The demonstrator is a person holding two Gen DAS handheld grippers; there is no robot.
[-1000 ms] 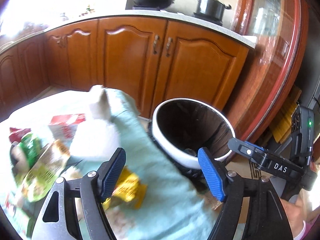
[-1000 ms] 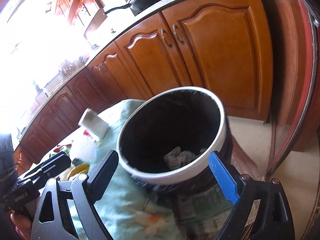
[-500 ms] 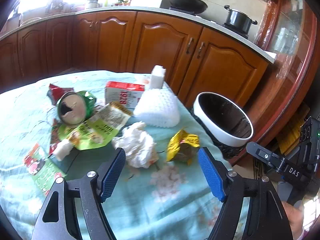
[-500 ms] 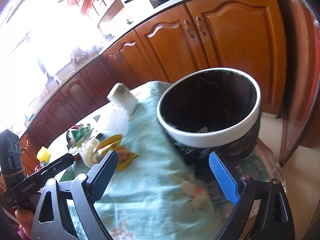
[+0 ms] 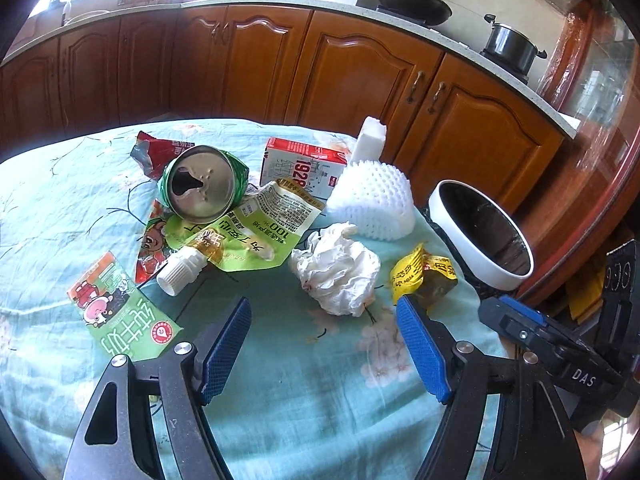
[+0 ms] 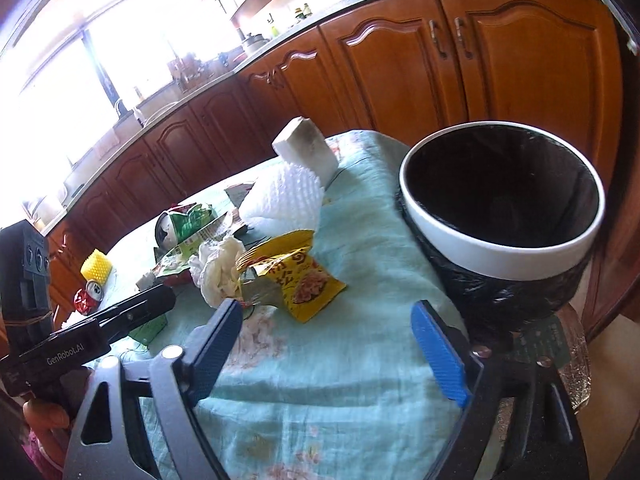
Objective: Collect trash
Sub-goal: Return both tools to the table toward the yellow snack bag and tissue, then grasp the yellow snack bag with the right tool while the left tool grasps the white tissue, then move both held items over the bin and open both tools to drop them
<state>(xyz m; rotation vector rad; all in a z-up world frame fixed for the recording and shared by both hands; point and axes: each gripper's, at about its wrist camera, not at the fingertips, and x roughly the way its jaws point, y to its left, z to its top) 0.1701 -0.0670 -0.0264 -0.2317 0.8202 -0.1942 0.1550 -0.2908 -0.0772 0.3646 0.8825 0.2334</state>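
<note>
So both my grippers hang over the table with the teal flowered tablecloth (image 5: 304, 392) under them, and neither is holding anything. My left gripper (image 5: 324, 344) has its jaws wide apart with only bare cloth between the blue pads. My right gripper (image 6: 328, 354) is also spread, its jaws have just been closing in a bit, and nothing sits between them either.

Closest past the left pads is the crumpled white tissue (image 5: 340, 272), and just beside it toward the bin is the yellow snack wrapper (image 5: 424, 276), lying close to the right-hand pad without touching it. In the right wrist view that same wrapper is the nearest bit of trash ahead, slightly left of centre. Off to the left edge there's a flat green and orange packet (image 5: 120, 308).

Next back is the green drink pouch (image 5: 248, 232) with its white screw cap (image 5: 178, 274), lying flat, and a crushed green can (image 5: 202, 186) resting partly on top of it, open end facing me. A red wrapper (image 5: 160, 152) pokes out behind the can. The red and white carton (image 5: 302, 168) lies behind the pouch, with the white foam fruit net (image 5: 372, 204) just beside it and a white foam block (image 5: 372, 138) leaning behind that.

The white-rimmed trash bin (image 6: 500, 240) with a black liner stands right off the table edge, well clear of the pile. Wooden kitchen cabinets (image 5: 360, 72) run along the back.
</note>
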